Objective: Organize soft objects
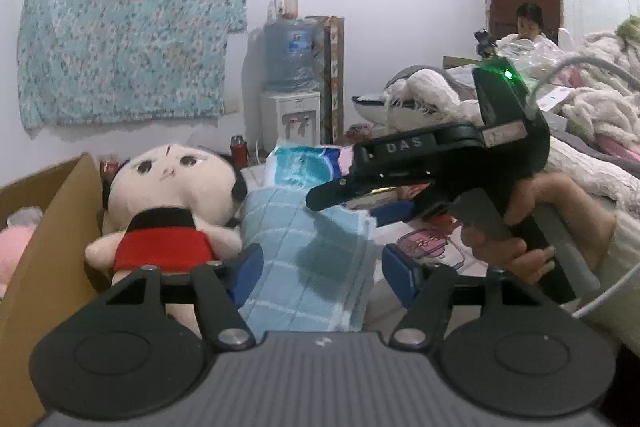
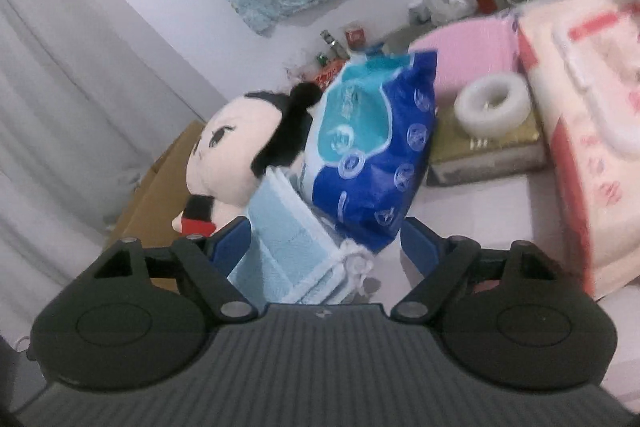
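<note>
**Straddling one blue towel with two grippers**

Lying leftmost, one doll beside box. Spread wide and touching nothing, left gripper around towel. Behind, one blue pack. Tilted downward from right, right gripper, lettered "DAS", likewise wide around towel, hand clenching handle.

Waffle-cloth towel; glossy plastic pack; plush doll.
</note>
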Demonstrator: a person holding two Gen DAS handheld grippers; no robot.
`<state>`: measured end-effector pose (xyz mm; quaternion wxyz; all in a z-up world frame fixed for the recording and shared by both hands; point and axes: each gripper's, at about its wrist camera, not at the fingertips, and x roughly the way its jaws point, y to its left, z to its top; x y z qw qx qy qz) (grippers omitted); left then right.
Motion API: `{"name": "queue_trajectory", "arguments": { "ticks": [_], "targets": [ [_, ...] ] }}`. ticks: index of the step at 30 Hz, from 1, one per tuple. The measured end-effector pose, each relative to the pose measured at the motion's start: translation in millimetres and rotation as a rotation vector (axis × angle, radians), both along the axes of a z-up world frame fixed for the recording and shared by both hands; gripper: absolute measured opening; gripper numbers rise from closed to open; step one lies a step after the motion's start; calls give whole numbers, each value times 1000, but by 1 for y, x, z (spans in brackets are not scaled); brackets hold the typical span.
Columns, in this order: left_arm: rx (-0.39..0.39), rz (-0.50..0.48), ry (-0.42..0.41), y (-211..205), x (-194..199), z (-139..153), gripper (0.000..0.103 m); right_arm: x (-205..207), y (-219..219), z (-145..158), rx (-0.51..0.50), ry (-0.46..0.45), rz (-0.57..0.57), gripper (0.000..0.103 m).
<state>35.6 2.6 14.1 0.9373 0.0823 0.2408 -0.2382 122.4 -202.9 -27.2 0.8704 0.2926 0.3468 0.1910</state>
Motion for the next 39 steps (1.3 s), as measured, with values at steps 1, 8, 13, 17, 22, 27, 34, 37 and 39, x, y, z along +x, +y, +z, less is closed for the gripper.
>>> {"name": "queue_trajectory", "arguments": {
  "ticks": [1, 8, 13, 17, 22, 27, 34, 37, 39],
  "targets": [
    [12, 12, 11, 2, 2, -2, 67, 0, 4, -2, -1, 2, 8, 68],
    [101, 35, 80, -2, 19, -26, 77, -20, 16, 7, -13, -41, 24, 35],
    [135, 25, 18, -15, 18, -23, 85, -30, 12, 10, -32, -60, 35, 24],
    [157, 3, -26, -31, 15, -22, 87, -36, 13, 18, -23, -104, 85, 15],
    [158, 1, -49, -39, 19, -25, 87, -39, 11, 25, 50, -143, 132, 14],
    [149, 54, -56, -38, 21, -25, 73, -37, 20, 28, 123, -172, 191, 14],
    [-13, 92, 25, -11, 28, -13, 31, -36, 37, 24, 126, -147, 235, 16],
    [-51, 119, 18, 0, 27, -8, 10, -38, 41, 28, 146, -178, 249, 18],
    [-60, 149, 6, 6, 25, -6, 9, -41, 40, 30, 167, -191, 257, 21]
  ]
}}
